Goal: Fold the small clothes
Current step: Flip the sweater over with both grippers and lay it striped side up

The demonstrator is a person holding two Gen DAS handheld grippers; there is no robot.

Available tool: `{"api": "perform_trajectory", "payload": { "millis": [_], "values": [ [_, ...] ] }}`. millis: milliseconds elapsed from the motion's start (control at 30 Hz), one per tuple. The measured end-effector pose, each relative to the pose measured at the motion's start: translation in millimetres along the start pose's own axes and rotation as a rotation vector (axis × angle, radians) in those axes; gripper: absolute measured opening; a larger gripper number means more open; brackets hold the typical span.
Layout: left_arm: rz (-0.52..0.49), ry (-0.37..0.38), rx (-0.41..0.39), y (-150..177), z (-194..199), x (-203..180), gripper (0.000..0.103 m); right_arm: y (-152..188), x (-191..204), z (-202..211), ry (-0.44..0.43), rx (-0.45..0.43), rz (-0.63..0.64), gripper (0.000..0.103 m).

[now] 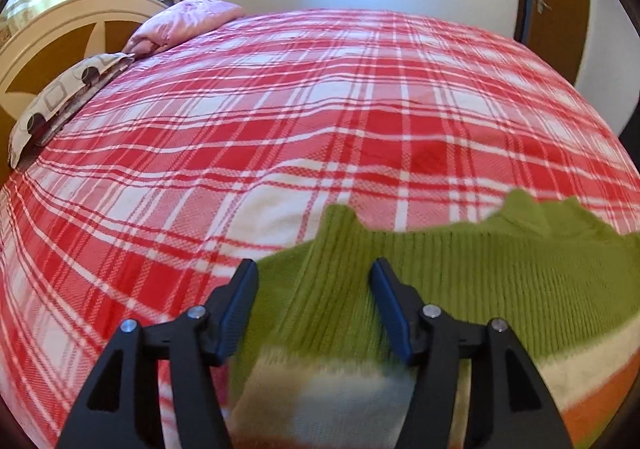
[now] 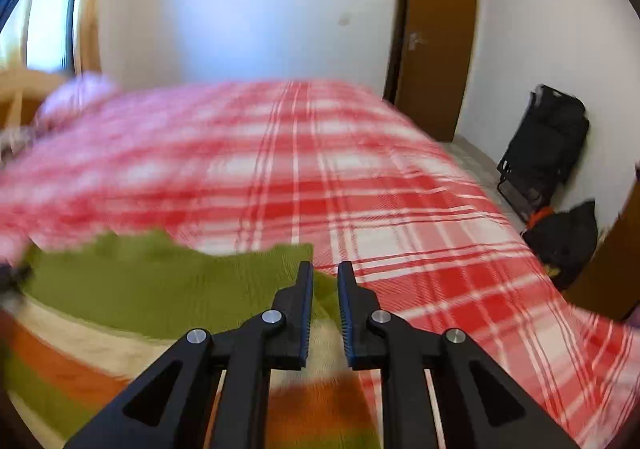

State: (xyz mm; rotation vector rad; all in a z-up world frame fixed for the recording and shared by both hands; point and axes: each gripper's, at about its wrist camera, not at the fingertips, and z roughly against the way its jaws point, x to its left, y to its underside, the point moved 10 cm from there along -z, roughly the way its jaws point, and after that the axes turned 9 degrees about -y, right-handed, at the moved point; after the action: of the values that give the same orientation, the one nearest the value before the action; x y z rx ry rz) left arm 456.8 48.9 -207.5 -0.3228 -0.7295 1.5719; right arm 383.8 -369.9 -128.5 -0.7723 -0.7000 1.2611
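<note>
Blurred bedspread point(image 2: 400, 209); sweater point(image 2: 160, 289) cropped.

A home bedroom. A bed point(image 1: 280, 97) with a red plaid cover fills the frame. Pillows point(image 1: 188, 21) sit upper left, a wooden door point(image 2: 438, 37) upper right.

L gripper point(image 1: 314, 269) jaws wide apart, angled down; R gripper point(image 2: 325, 273) jaws w/ narrow gap.
</note>
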Motion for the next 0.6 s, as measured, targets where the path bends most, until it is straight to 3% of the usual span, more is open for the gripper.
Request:
{"api": "perform_trajectory", "payload": {
  "millis": [133,267,467,600],
  "values": [
    [-0.029,0.009,-0.046,18,41,4,0.076,26,19,39,-0.096,0.043,0.014,0.013],
    [-0.052,0.034,-0.048,48,75,-3,0.077,68,36,67,-0.111,0.051,0.042,0.013],
    [-0.078,0.046,-0.047,95,100,-15,0.077,124,30,46,-0.092,0.15,-0.032,0.013],
    [-0.09,0.025,-0.062,111,98,-19,0.077,131,27,46,-0.125,0.147,-0.072,0.014]
  ]
}}
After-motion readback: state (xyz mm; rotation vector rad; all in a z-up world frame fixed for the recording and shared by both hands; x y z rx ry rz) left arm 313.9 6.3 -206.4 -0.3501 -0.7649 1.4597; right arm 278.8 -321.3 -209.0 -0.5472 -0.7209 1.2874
